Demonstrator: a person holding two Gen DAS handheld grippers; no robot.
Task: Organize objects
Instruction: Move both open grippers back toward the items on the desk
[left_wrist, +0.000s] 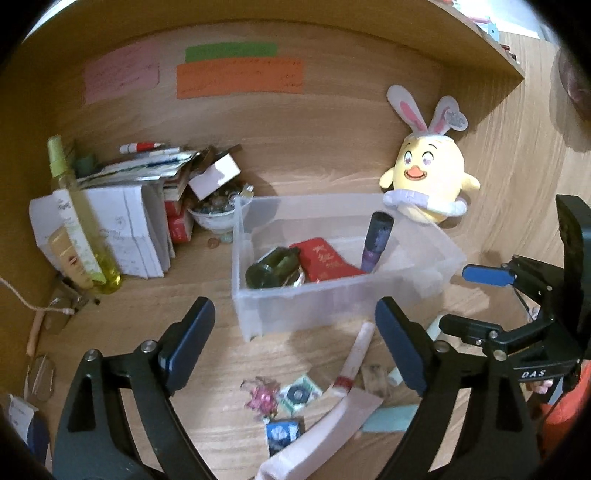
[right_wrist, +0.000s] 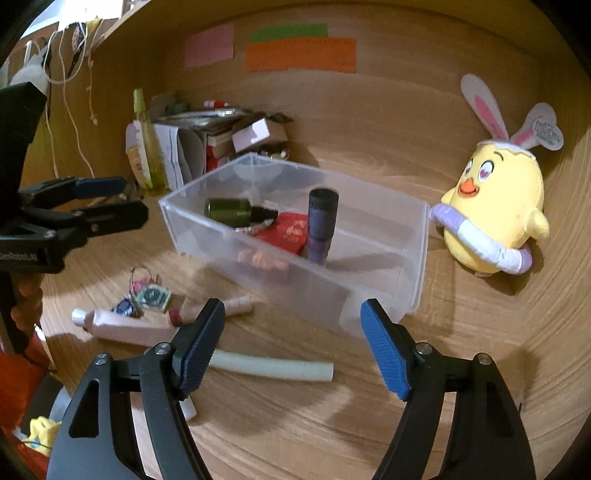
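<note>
Still loose on the tabletop (right_wrist: 295, 424) before the clear bin (right_wrist: 421, 258): pale tube (right_wrist: 273, 367) and pink tube (right_wrist: 125, 326), both tools spread and empty — left tool (left_wrist: 295, 345), right tool (right_wrist: 291, 345) — risking a rolling, glancing pinch.

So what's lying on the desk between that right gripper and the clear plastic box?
In the right wrist view, a pale tube lies on the wood between the right gripper and the clear box.

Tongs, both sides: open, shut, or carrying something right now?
Left tongs: open, carrying nothing, above the desk in front of the clear bin.
Right tongs: open, carrying nothing.
</note>
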